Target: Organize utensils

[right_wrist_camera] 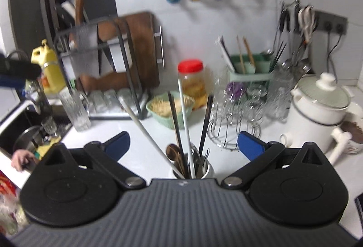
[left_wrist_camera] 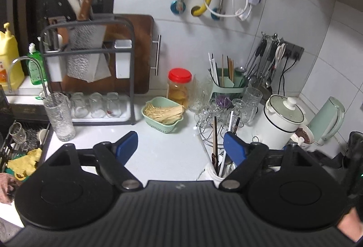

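**Utensil Cup and Gripper Status**

While both grippers hover over the white counter point(right_wrist_camera: 145, 133), the surroundings run left to right: a tall glass point(right_wrist_camera: 76, 111), a knife rack point(left_wrist_camera: 88, 61), a green basket of sticks point(right_wrist_camera: 169, 110), a red-lidded jar point(right_wrist_camera: 192, 81), a green utensil caddy point(right_wrist_camera: 249, 70) behind a wire glass stand point(right_wrist_camera: 236, 124), and a white cooker point(right_wrist_camera: 317, 111). The white utensil cup point(right_wrist_camera: 209, 171), holding chopsticks point(right_wrist_camera: 205, 124) and a wooden spoon point(right_wrist_camera: 173, 153), stands between the right gripper's point(right_wrist_camera: 183, 140) spread fingers, untouched. The left gripper point(left_wrist_camera: 180, 145) is likewise wide apart and empty, the cup just beside its right finger point(left_wrist_camera: 234, 149).

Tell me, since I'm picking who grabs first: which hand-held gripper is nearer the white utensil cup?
Right: the white utensil cup sits centred between its open fingers. Left is offset; the cup lies by its right finger.
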The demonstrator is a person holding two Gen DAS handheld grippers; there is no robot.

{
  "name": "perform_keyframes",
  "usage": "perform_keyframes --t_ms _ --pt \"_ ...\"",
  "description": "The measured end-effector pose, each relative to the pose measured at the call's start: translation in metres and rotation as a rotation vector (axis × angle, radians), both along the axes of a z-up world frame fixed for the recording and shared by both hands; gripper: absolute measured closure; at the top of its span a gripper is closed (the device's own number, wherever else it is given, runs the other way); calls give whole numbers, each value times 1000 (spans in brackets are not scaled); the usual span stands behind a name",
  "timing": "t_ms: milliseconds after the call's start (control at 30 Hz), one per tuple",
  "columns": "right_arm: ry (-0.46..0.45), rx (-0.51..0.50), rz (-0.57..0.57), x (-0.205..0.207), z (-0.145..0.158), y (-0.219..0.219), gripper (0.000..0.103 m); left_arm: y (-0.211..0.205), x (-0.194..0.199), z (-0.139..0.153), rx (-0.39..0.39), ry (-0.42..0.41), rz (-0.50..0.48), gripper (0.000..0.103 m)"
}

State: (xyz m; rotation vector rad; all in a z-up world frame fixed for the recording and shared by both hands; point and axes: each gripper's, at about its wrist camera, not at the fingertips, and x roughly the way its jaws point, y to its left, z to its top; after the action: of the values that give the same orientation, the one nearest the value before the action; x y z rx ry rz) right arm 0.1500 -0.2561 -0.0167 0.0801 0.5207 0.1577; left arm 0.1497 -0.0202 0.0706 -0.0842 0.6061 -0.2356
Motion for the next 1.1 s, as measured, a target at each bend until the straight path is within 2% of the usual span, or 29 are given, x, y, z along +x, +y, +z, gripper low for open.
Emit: perform_keyframes --t_ms 167,367,633,833,1100 --pt "-87 -10 -24 -48 33 5 0 7 -42 5 26 -48 3 9" --pt "-117 19 -35 -98 45 6 0 8 -84 -2 25 -46 4 5" --pt "-122 51 -73 -141 41 3 0 2 -121 -20 49 -16 12 4" --pt "-110 64 -85 -162 34 -3 0 -4 -134 -31 78 7 23 4" --pt "-76 52 -76 -181 24 -5 0 -6 -147 -44 76 45 41 4"
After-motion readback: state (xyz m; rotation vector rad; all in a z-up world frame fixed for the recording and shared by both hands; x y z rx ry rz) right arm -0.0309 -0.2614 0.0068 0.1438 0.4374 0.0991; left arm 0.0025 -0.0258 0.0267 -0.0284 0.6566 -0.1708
